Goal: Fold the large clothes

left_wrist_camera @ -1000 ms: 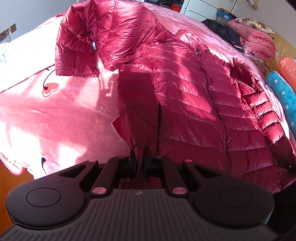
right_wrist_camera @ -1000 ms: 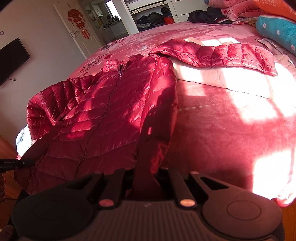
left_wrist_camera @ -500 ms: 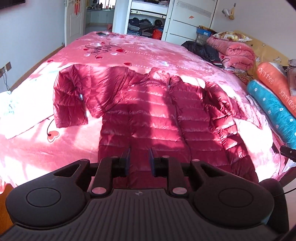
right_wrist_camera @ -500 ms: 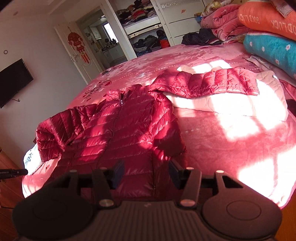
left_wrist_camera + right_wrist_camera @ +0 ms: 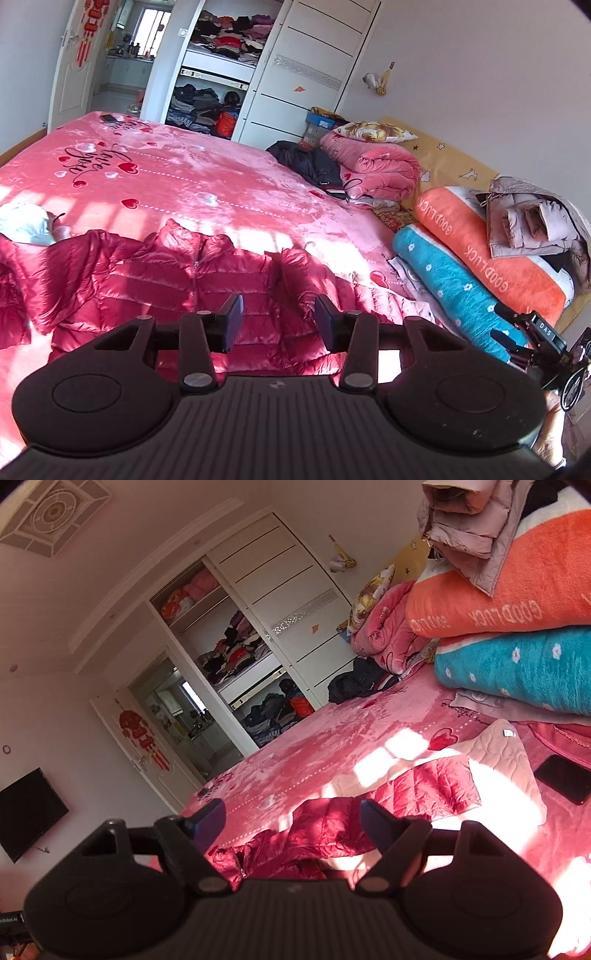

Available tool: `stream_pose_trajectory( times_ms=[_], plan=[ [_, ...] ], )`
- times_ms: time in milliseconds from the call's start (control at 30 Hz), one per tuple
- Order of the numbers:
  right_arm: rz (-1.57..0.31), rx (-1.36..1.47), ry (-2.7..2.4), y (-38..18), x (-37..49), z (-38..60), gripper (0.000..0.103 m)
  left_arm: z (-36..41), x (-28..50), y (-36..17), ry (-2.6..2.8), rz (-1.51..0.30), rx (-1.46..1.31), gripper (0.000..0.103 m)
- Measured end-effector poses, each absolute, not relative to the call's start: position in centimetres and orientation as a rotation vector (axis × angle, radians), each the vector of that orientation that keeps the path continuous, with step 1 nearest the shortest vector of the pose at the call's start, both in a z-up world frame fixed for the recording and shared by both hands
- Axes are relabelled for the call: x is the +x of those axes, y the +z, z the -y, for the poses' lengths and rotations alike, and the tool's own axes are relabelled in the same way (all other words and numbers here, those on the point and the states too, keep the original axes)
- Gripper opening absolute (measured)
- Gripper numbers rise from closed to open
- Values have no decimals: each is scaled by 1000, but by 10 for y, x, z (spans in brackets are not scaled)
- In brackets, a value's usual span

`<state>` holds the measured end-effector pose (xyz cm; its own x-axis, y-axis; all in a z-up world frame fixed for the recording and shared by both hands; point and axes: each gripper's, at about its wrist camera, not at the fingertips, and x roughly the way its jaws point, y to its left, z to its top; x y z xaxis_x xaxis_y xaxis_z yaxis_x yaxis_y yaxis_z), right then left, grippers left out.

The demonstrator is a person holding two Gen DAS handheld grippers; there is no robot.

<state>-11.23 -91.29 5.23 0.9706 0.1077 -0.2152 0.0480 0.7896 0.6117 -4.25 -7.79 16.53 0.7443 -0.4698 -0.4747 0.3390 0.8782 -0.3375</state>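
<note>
Jacket (image 5: 155, 280) lies spread on the bed below both released, just-widened grippers, left gripper (image 5: 279, 323) and right gripper (image 5: 291, 821).

The left wrist view looks slightly down across the bed (image 5: 207, 177) toward the wardrobe (image 5: 229, 70) at 11 o'clock. The right wrist view, rolled and nearly level, sits low over the bed (image 5: 332, 746). Both share the wardrobe (image 5: 236, 642) and the orange blanket (image 5: 487, 254) (image 5: 509, 602).

red quilted down jacket (image 5: 207, 280) spread flat on pink heart-print plush bedspread (image 5: 207, 177) | rolled teal and orange blankets (image 5: 476, 258) right of it along the bed edge | folded mauve padded coat (image 5: 528, 221) on the orange roll | open white wardrobe (image 5: 229, 70) behind the bed
</note>
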Motion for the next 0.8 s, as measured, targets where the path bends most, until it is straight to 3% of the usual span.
stream_pose_trajectory(
  times_ms=[300, 533, 800],
  plan=[
    [-254, 874, -64, -35, -45, 966, 74, 123, 27, 98, -403, -581, -222, 56],
    [-312, 1170, -92, -111, 0, 986, 49, 132, 67, 41, -369, -629, -169, 59],
    [-307, 1263, -112, -143, 27, 992, 49, 119, 94, -2, -369, -658, -176, 62]
  ],
)
